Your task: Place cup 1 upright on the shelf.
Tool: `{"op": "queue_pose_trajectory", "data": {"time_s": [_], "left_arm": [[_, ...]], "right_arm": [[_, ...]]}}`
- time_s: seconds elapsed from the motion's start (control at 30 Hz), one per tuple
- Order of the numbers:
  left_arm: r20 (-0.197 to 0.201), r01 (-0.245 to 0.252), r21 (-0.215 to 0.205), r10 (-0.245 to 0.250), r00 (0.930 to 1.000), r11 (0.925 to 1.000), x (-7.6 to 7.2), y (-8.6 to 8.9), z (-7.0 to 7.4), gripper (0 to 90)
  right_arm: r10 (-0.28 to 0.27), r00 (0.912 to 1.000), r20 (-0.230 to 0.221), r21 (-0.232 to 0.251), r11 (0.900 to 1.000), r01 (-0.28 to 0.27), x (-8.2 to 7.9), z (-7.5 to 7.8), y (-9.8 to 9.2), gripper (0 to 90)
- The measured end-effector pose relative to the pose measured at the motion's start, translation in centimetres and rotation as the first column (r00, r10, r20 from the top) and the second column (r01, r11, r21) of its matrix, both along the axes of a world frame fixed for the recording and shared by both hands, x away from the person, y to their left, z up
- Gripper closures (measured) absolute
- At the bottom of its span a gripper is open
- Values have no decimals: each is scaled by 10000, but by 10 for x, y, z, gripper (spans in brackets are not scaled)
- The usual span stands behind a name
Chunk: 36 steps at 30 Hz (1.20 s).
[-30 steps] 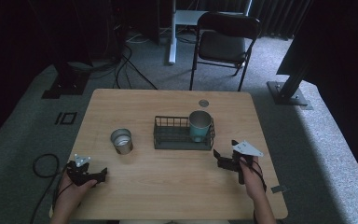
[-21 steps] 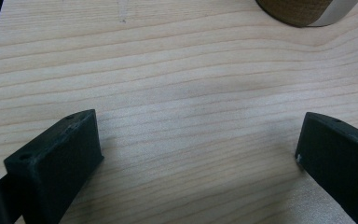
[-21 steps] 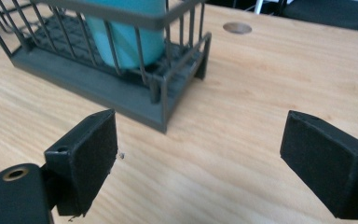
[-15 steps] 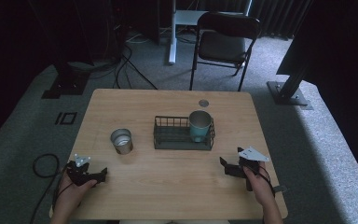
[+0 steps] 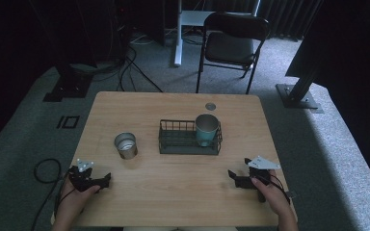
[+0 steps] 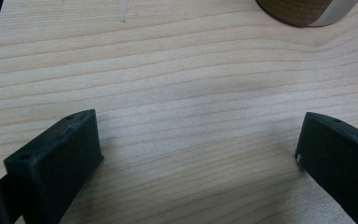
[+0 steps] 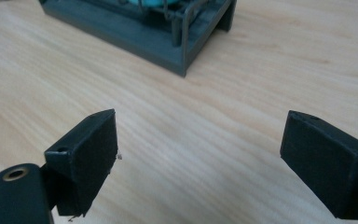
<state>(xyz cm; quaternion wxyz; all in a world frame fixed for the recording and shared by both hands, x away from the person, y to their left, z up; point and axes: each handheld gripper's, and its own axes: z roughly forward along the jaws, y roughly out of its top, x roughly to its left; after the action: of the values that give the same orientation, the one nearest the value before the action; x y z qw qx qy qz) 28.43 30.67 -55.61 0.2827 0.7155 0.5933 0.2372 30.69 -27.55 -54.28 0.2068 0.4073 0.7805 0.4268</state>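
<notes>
A dark wire basket (image 5: 189,144) stands in the middle of the wooden table (image 5: 173,106), and a teal cup (image 5: 206,129) stands upright in its right end. Left of the basket stands a metal cup (image 5: 125,145). My left gripper (image 5: 107,180) rests near the table's front left corner, open, with bare wood between its jaws (image 6: 200,140). My right gripper (image 5: 232,176) lies open at the front right, its jaws spread over bare wood (image 7: 200,140). The basket's corner (image 7: 186,42) shows beyond them, apart from the jaws. The metal cup's base (image 6: 303,11) sits at the top of the left gripper view.
A small round grommet (image 5: 210,106) is set in the table's far edge. Behind the table stand a black folding chair (image 5: 231,43) and a white desk leg (image 5: 178,33). Cables (image 5: 43,168) lie on the grey carpet at the left.
My right gripper has drawn back from beside the basket toward the table's front edge. The left gripper has stayed where it was.
</notes>
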Motion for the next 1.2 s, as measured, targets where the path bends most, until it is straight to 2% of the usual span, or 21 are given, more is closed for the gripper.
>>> {"op": "queue_pose_trajectory", "data": {"time_s": [0.03, 0.1, 0.2, 0.3, 0.43, 0.6, 0.7, 0.83, 0.87, 1.0, 1.2], "left_arm": [[2, -2, 1, 2, 10000, 10000, 0, 0, 0, 6], [2, -2, 2, 2, 10000, 10000, 0, 0, 0, 6], [3, -2, 0, 2, 10000, 10000, 0, 0, 0, 6], [1, -3, 1, 3, 10000, 10000, 0, 0, 0, 6], [3, -3, 0, 3, 10000, 10000, 0, 0, 0, 6], [4, -4, 1, 4, 10000, 10000, 0, 0, 0, 6], [3, -3, 1, 3, 10000, 10000, 0, 0, 0, 6], [3, -2, 1, 2, 10000, 10000, 0, 0, 0, 6], [1, -2, 2, 2, 10000, 10000, 0, 0, 0, 6], [2, -2, 1, 2, 10000, 10000, 0, 0, 0, 6], [1, 0, 4, 0, 10000, 10000, 0, 0, 0, 6]], "right_arm": [[111, 9999, -133, -235, 9997, -114, -1, -2, -1, 108], [229, 9995, -205, -313, 9992, -235, -2, -3, -3, 108], [274, 9992, -276, -365, 9989, -284, -3, -5, -5, 108], [327, 9977, -602, -430, 9984, -353, -4, -7, -8, 108], [200, 9965, -816, -496, 9985, -241, -6, -9, -15, 108], [13, 9958, -920, -544, 9985, -64, -9, -10, -21, 108], [-133, 9946, -1031, -806, 9967, 50, -12, -14, -27, 108], [-205, 9946, -1017, -655, 9978, 139, -15, -13, -30, 108], [-351, 9930, -1132, -776, 9966, 264, -16, -14, -33, 108], [-292, 9900, -1380, -1096, 9939, 141, -17, -15, -32, 110], [-259, 9906, -1344, -1195, 9928, 97, -17, -15, -31, 110]]}}
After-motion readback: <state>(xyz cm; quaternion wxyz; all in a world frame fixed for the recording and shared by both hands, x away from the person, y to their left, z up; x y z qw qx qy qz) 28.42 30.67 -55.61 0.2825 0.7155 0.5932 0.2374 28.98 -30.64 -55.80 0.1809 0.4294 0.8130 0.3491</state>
